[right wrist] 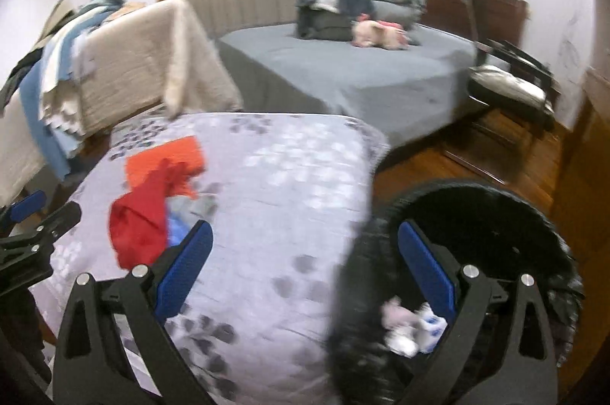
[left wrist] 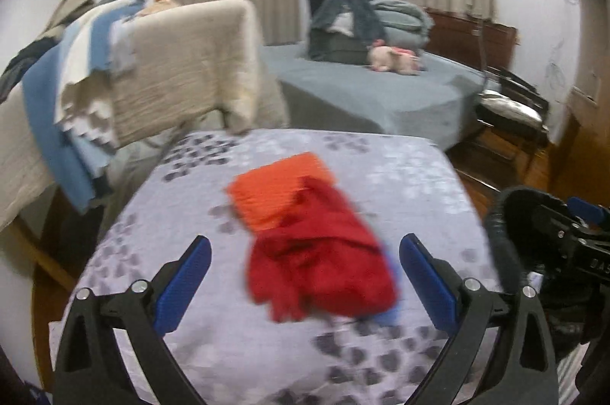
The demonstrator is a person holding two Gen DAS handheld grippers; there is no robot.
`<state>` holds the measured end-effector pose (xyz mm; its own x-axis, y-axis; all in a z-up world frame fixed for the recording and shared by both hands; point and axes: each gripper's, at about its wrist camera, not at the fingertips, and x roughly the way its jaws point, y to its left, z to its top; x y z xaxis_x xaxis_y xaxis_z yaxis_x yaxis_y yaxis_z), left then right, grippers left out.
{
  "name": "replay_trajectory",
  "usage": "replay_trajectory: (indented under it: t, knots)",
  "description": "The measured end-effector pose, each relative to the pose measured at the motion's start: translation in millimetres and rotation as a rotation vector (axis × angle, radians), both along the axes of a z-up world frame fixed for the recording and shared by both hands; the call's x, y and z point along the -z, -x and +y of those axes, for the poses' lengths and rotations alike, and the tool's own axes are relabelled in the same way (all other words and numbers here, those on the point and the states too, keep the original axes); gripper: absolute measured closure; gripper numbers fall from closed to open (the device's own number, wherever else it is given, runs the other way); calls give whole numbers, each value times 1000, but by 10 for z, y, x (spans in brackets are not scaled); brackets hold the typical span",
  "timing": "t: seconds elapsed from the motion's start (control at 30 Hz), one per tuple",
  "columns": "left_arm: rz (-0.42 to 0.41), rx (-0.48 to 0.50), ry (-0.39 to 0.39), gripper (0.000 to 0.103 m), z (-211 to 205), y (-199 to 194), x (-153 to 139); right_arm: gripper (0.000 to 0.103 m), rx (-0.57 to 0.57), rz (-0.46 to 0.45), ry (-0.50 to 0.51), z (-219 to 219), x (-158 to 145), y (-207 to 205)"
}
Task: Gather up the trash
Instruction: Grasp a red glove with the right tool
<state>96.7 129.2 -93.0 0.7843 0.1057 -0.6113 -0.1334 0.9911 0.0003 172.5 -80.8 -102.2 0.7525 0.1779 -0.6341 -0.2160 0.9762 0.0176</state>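
Observation:
A red cloth (left wrist: 320,252) lies over an orange cloth (left wrist: 274,188) on a grey patterned bed cover (left wrist: 381,176). A bit of blue (left wrist: 389,313) peeks from under the red cloth. My left gripper (left wrist: 305,271) is open just above and in front of the red cloth, which lies between its fingers. My right gripper (right wrist: 305,264) is open over the bed's right edge. A black trash bag (right wrist: 495,233) stands open beside the bed, with crumpled white and pink trash (right wrist: 411,328) inside. The clothes also show in the right wrist view (right wrist: 141,218). The bag's rim shows in the left wrist view (left wrist: 507,233).
A bed with a grey-blue sheet (left wrist: 362,88), a pile of clothes (left wrist: 358,20) and a pink soft toy (left wrist: 392,58) lies beyond. Beige and blue blankets (left wrist: 160,62) hang at the left. A dark chair with a cushion (right wrist: 511,85) stands on the wooden floor (right wrist: 457,165) at right.

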Motion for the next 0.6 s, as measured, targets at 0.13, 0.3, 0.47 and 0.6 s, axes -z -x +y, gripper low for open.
replay_trajectory:
  t: [0.13, 0.3, 0.47, 0.6]
  knots:
    - [4, -52, -11, 6, 283, 33, 48, 8, -68, -1, -15, 357, 60, -85]
    - [11, -95, -5, 6, 542, 39, 97, 16, -142, 24, -36, 775, 199, -197]
    - [16, -119, -3, 6, 677, 23, 143, 33, -193, 73, -34, 1054, 378, -286]
    - [25, -130, 0, 6, 767, 10, 186, 42, -243, 102, -7, 1256, 499, -308]
